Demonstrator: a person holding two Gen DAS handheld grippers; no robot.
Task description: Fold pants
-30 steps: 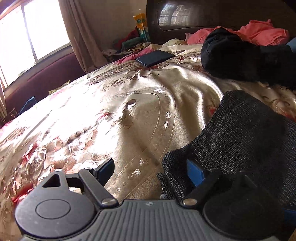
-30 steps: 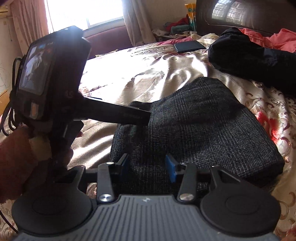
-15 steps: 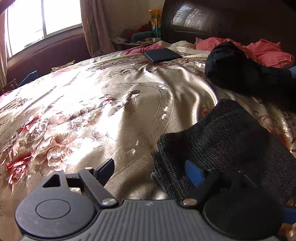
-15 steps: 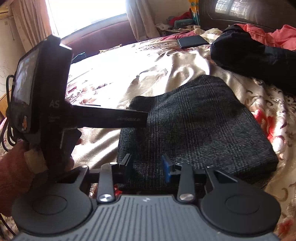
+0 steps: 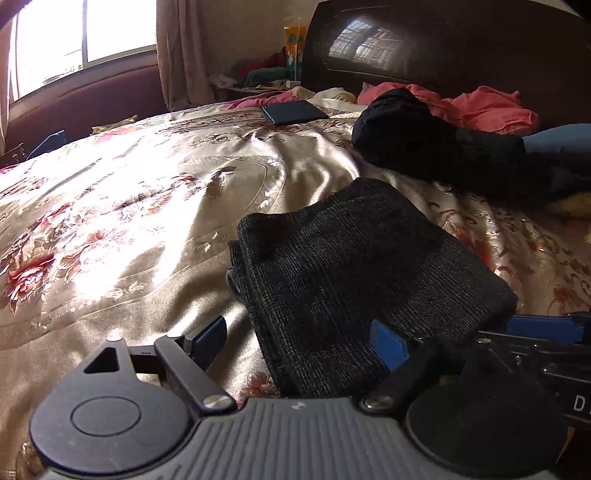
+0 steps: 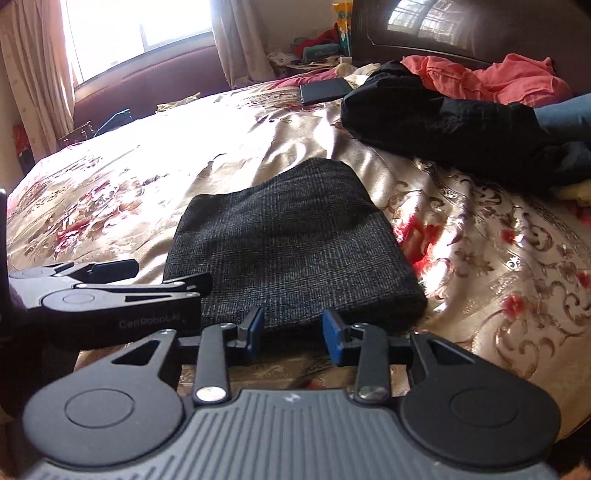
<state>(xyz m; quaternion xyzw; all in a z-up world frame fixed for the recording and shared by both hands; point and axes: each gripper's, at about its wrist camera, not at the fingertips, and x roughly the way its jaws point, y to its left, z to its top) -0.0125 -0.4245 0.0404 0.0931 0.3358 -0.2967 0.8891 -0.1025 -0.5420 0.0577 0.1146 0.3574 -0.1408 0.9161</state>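
The dark grey pants (image 5: 351,273) lie folded into a compact rectangle on the floral satin bedspread (image 5: 129,229). My left gripper (image 5: 299,341) hovers at their near left corner. Its jaws are opening wide, and the corner lies under the gap with no pad pressing on it. In the right wrist view the pants (image 6: 291,240) sit just ahead of my right gripper (image 6: 294,334). Its blue pads stand a little apart with nothing between them. The left gripper (image 6: 173,275) reaches in from the left, beside the pants' left edge.
A heap of black clothing (image 5: 436,147) and coral-pink garments (image 5: 487,107) lie by the dark headboard (image 5: 443,48). A dark flat phone (image 5: 291,110) rests farther back. The window (image 6: 140,26) and curtain are at the far left. The bedspread left of the pants is bare.
Both grippers have drawn back from the folded pants, which now show whole. The left gripper has come off the cloth and rolled from upright to flat, its jaws a little wider.
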